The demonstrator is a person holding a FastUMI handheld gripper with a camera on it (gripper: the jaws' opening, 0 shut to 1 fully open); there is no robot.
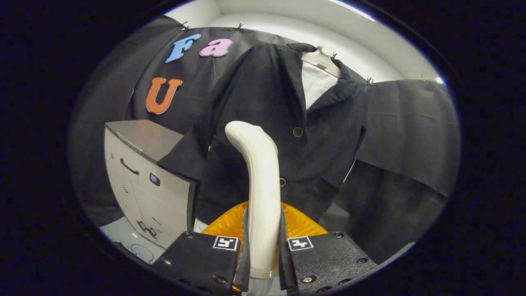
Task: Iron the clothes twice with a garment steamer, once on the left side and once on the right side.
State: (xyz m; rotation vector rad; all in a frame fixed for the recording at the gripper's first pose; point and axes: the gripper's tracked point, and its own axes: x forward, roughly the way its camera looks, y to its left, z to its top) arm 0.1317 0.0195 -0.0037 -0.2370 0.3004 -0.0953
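One black jacket (283,135) hangs on a white hanger (322,61), two buttons showing down its front. One cream steamer handle (261,193) stands between the gripper (263,242) fingers, both pressing its sides; its head reaches the jacket. One grey cabinet (144,181) sits beside it.

Single fisheye cam mounted on the gripper (263,250), looking forward along its two fingers, which sit at bottom centre and press the white steamer handle (259,193) from both sides. Faces the dark jacket (283,123) at frame centre, close up. Grey cabinet (144,181) at lower left, also near.
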